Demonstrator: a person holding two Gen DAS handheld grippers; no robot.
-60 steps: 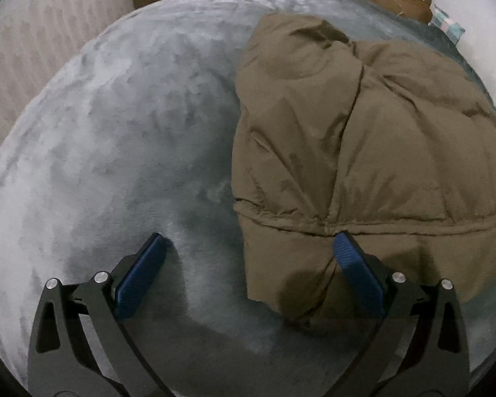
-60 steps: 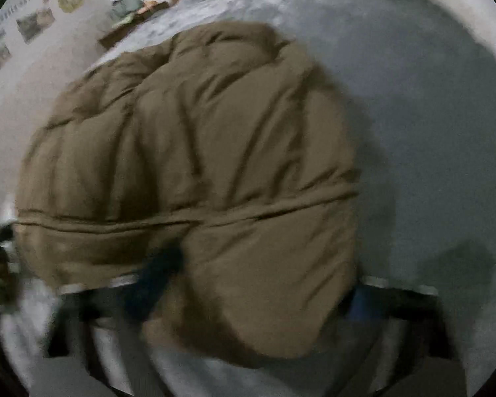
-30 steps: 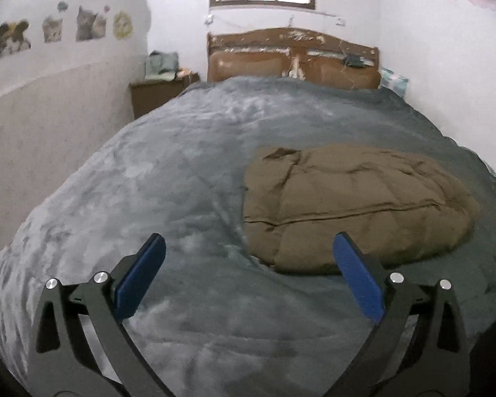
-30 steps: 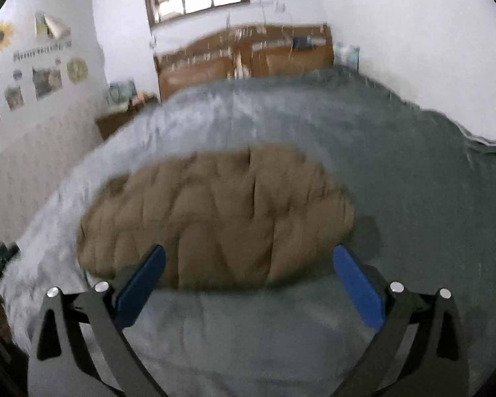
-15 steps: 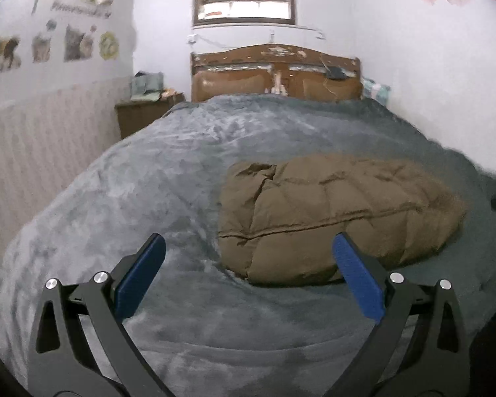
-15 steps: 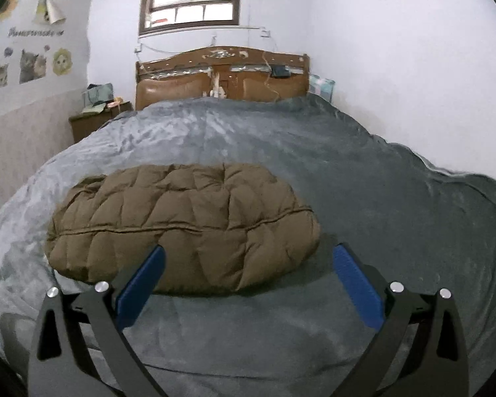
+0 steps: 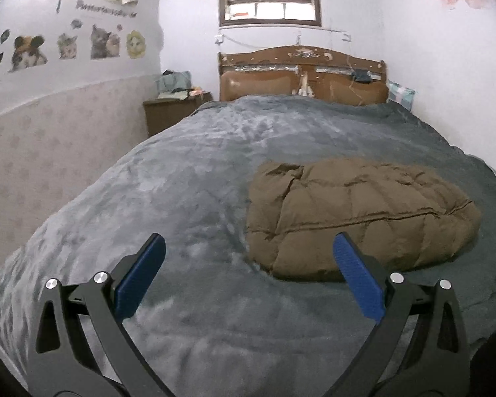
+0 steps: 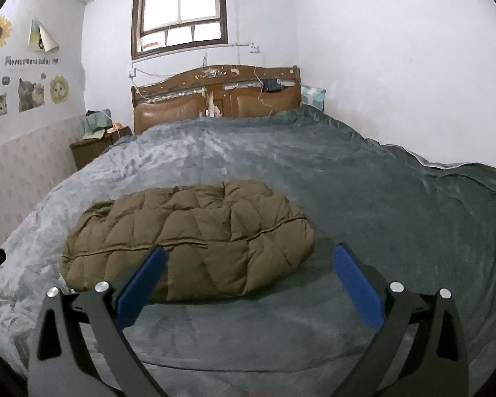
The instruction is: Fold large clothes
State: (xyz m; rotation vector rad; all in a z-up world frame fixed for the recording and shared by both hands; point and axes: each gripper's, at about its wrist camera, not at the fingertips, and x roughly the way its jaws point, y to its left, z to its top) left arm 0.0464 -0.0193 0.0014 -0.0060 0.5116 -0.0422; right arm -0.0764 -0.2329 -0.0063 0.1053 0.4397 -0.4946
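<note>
Well apart, folded jacket [image 7: 357,221] leaves blanket [image 7: 182,182] edges bare.

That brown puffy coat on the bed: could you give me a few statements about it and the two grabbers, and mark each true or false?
1. The brown puffy coat lies folded into a compact bundle on the grey blanket. True.
2. The left gripper is clamped on the coat. False: it is open and holds nothing.
3. The right gripper is open and empty. True.
4. The coat rests against the wooden headboard. False: it lies near the foot of the bed, far from the headboard.
</note>
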